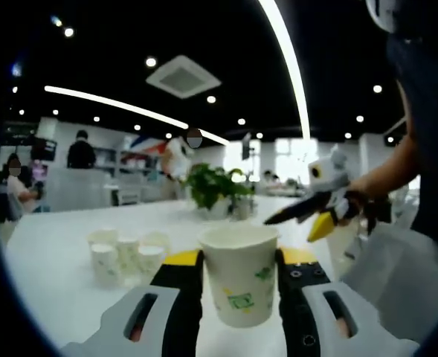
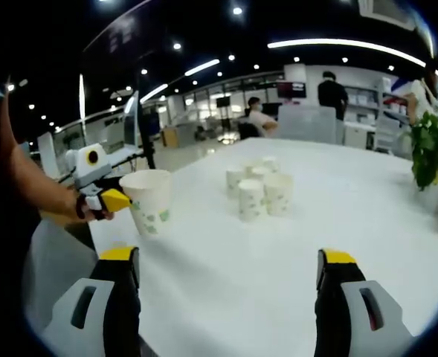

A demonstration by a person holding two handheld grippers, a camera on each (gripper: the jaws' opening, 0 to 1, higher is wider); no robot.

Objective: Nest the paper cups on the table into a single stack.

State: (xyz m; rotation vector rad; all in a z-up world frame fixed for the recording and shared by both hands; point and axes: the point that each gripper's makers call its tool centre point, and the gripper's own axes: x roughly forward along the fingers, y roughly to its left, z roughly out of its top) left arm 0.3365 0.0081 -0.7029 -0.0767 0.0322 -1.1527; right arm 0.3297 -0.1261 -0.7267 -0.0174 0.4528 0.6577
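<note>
One paper cup point(image 1: 239, 274) sits tight between the yellow-tipped jaws of the left gripper point(image 1: 239, 262), held near the front edge of the white table point(image 1: 62, 260). Farther back on the table, a little bunch of cups point(image 2: 260, 187) stands close together, side by side and not stacked. With its jaws spread wide and nothing between them, the right gripper point(image 2: 226, 271) waits, so I think the stacking has barely begun and nearly all the cups are left to nest.
</note>
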